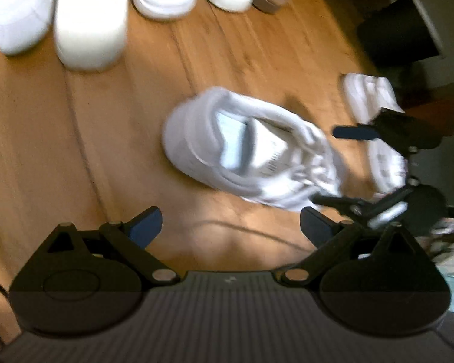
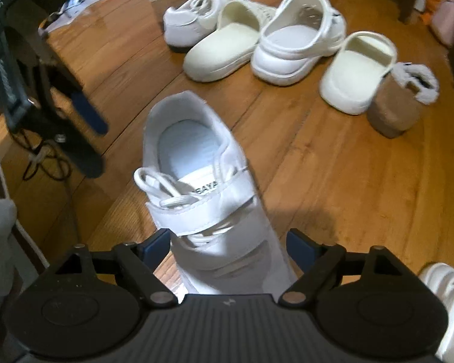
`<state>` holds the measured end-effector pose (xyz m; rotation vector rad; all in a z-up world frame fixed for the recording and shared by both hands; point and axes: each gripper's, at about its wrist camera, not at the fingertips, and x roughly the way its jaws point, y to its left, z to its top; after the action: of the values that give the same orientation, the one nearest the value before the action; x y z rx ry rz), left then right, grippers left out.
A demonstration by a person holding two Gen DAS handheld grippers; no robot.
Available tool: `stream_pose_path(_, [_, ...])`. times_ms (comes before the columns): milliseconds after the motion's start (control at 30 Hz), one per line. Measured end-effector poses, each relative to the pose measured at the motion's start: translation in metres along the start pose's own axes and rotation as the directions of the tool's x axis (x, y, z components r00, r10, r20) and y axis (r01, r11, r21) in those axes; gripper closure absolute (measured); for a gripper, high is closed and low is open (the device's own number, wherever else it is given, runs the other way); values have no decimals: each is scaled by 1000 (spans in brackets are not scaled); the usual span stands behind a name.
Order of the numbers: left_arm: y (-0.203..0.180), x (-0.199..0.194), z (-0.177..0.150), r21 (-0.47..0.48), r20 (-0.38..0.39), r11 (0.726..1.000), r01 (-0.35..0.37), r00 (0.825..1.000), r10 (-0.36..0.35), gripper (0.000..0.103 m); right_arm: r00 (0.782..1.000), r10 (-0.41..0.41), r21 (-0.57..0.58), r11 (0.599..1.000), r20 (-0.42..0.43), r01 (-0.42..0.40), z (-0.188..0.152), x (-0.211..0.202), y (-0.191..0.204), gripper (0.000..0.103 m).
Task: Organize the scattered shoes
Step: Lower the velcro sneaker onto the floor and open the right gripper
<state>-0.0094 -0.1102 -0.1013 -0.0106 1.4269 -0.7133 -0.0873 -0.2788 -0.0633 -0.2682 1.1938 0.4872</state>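
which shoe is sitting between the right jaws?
The white strap sneaker, toe toward the camera, apart from the row. The clogs and slippers sit lined up farther away.

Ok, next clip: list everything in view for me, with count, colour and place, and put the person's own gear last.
Strap sneaker: one, white, floor centre, toe between the right gripper's open jaws.
Second sneaker: one, white, lower right edge, mostly cut off.
Sneaker in the far row: one, white, left end of the row.
Cream slippers: two, cream, in the far row.
Clog: one, white, between the cream slippers.
Fleece-lined boot: one, tan with white lining, right end of the row.
Wooden floor: one, orange-brown, under everything.
Papers: a few, mixed colours, far left on the floor.
Left gripper: black with blue pads, open, above bare floor.
Right gripper: black with blue pads, open around the sneaker's toe.
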Motion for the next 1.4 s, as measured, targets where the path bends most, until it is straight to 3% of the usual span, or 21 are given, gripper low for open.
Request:
stream_pose_path(133, [3, 2, 2, -31, 20, 999, -9, 1000, 10, 4, 999, -13, -86, 996, -35, 10, 1, 21, 12, 17])
stream_pose_path(367, [4, 6, 4, -36, 15, 999, -38, 999, 38, 4, 997, -46, -111, 993, -60, 39, 8, 51, 21, 6])
stream_pose_path(467, [10, 2, 3, -32, 15, 999, -33, 999, 33, 4, 995, -60, -19, 998, -75, 58, 15, 51, 21, 16])
stream_pose_path(567, [8, -6, 2, -12, 32, 999, 42, 999, -41, 4, 996, -42, 109, 993, -82, 51, 18, 46, 18, 22])
stream_pose_path(667, [8, -19, 0, -3, 57, 997, 76, 995, -76, 4, 995, 79, 378, 925, -62, -50, 17, 36, 12, 25])
stream_pose_path(767, [8, -27, 1, 6, 76, 998, 63, 995, -63, 4, 995, 66, 442, 897, -70, -28, 19, 34, 21, 24])
stream_pose_path(833, [11, -30, 2, 0, 82, 998, 58, 995, -58, 4, 995, 60, 506, 862, -82, -11, 19, 35, 26, 17])
stream_pose_path(933, [17, -29, 2, -8, 81, 999, 48, 996, -47, 4, 987, 153, 593, 800, -55, -91, 13, 41, 29, 16])
stream_pose_path(1033, [26, -25, -1, -27, 56, 999, 44, 998, -43, 4, 985, 172, 553, 821, -2, -142, 14, 34, 36, 18])
stream_pose_path(1167, [29, -22, -2, -29, 44, 999, 34, 998, -33, 4, 987, 140, 495, 854, 78, -160, 20, 11, 39, 13])
stream_pose_path(1267, [28, -22, -2, -27, 39, 999, 31, 999, -30, 4, 989, 144, 499, 855, 41, -145, 20, 19, 35, 13])
stream_pose_path(1400, [22, -21, -4, -14, 32, 999, 39, 999, -38, 4, 975, 209, 547, 826, -77, -134, 10, 48, 33, 10])
